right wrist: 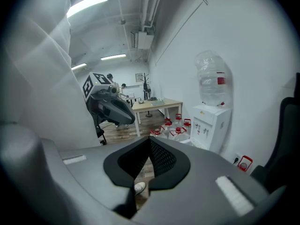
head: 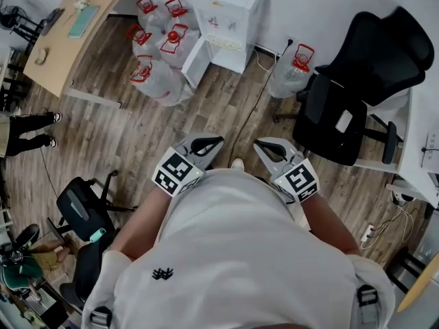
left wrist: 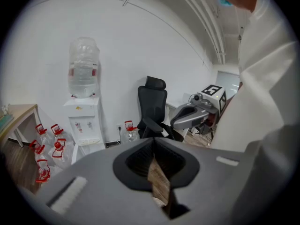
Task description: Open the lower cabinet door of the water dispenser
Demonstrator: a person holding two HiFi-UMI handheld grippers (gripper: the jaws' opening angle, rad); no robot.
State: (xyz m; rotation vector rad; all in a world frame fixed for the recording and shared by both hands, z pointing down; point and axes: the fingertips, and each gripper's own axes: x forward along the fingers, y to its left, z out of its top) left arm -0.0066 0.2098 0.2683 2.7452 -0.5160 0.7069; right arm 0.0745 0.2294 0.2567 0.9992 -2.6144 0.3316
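12 o'clock, at the far wall: water dispenser point(head: 230, 9), well apart from me. Its lower cabinet door point(head: 194, 62) looks already swung out toward 7 o'clock. I judge it a light, stiff, hinged panel, best hooked at its free edge. Both left gripper point(head: 219, 141) and right gripper point(head: 258, 143) have jaws together, empty.
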